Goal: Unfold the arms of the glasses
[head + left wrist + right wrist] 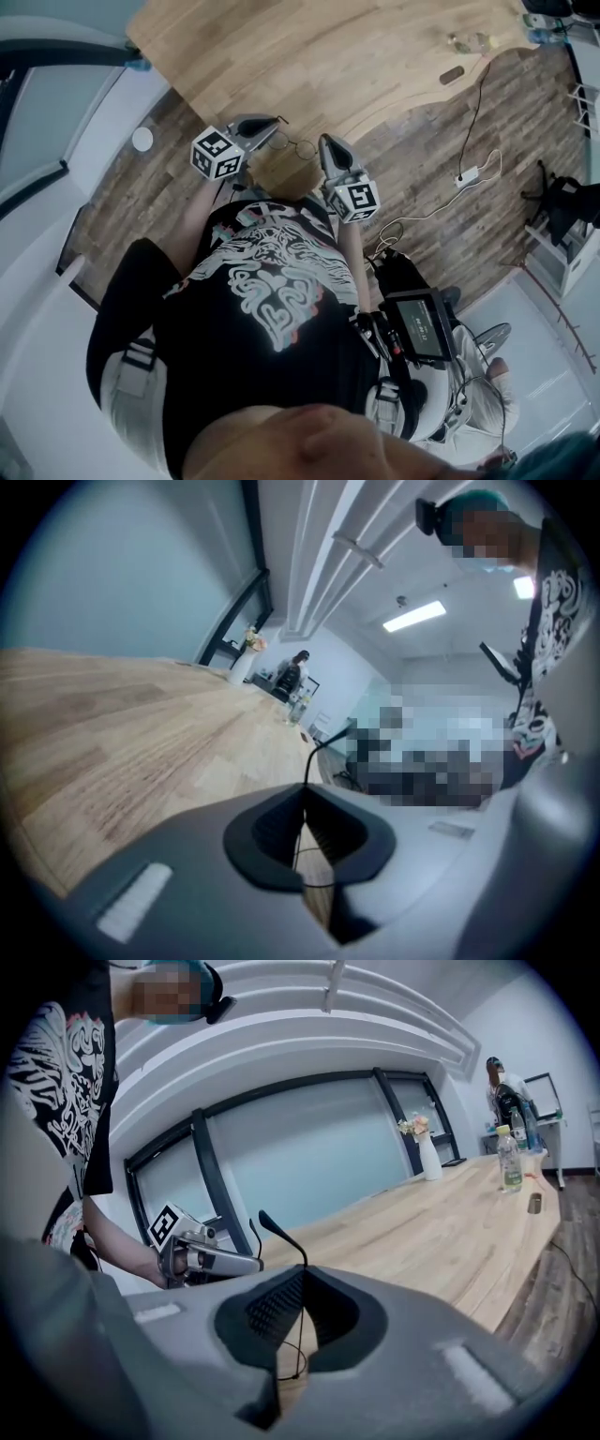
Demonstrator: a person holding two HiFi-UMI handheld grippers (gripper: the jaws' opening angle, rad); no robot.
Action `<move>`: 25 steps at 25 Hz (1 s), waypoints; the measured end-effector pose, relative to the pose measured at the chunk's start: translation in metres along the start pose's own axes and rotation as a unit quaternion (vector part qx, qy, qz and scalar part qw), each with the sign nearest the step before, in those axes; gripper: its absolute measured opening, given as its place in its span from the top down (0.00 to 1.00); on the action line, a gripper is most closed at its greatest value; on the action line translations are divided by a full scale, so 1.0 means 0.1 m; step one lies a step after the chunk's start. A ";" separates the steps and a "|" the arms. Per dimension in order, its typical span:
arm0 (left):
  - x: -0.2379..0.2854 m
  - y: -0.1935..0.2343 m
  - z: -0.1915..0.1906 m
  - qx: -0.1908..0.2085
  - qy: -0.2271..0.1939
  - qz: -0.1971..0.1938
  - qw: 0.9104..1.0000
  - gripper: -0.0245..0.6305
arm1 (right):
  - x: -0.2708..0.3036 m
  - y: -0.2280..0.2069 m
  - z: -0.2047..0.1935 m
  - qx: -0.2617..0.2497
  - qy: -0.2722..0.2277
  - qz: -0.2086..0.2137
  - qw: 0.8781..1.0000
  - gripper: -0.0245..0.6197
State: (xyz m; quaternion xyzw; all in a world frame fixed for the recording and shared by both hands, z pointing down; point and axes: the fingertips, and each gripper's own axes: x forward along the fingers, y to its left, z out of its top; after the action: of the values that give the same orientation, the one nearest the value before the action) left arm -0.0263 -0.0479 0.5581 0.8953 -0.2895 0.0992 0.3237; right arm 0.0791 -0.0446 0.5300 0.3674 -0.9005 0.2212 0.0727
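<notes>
Thin wire glasses with round lenses (292, 146) hang in the air just off the near edge of the wooden table (328, 56), held between both grippers. My left gripper (274, 122) is shut on one thin arm; in the left gripper view that arm (312, 754) rises from the closed jaws of the left gripper (303, 794). My right gripper (325, 141) is shut on the other arm, whose dark tip (269, 1220) curves up out of the right gripper (302, 1279). The left gripper (202, 1258) also shows in the right gripper view.
A bottle (469, 42) and a small dark object (452, 75) stand at the table's far end, as does a vase of flowers (427, 1152). A power strip with cable (466, 176) lies on the floor. A person (499, 1087) stands beyond the table.
</notes>
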 end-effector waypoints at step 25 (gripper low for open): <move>0.05 0.04 0.04 -0.117 0.019 -0.023 0.993 0.98 | 0.03 -0.07 0.09 0.068 0.038 0.004 0.997 0.96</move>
State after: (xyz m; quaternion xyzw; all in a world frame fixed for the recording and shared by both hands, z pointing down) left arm -0.0247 -0.0548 0.5591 0.8558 -0.2720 0.0746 0.4337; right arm 0.0816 -0.0549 0.5253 0.3591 -0.8812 0.2966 0.0811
